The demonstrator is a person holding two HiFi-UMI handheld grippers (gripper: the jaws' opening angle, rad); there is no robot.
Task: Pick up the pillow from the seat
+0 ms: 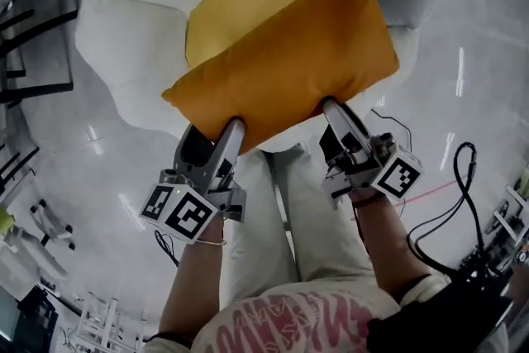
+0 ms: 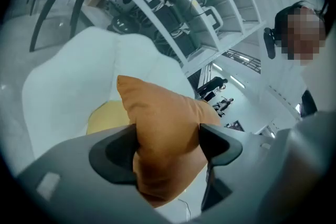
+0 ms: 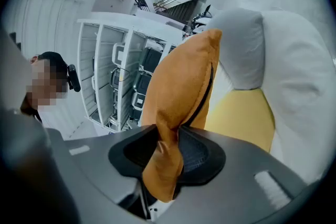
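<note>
**Item:** orange pillow [image 1: 285, 62].
**Location:** held by its near edge over the yellow seat [image 1: 223, 8] of a white chair [image 1: 124, 54]. Whether it touches the seat cannot be told.
**Left gripper [image 1: 233, 126]:** jaws set wide and pressed into a plump corner.
**Right gripper [image 1: 329, 105]:** jaws nearly together, pinched on the thin seam.
**Handling:** judged light, soft and prone to sag. A deep bite of fabric is advised.

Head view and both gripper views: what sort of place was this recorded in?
Probably a lab or workshop hall, not a home: tall white shelving racks stocked with equipment, and a glossy pale floor with loose black cables trailing over it.
</note>
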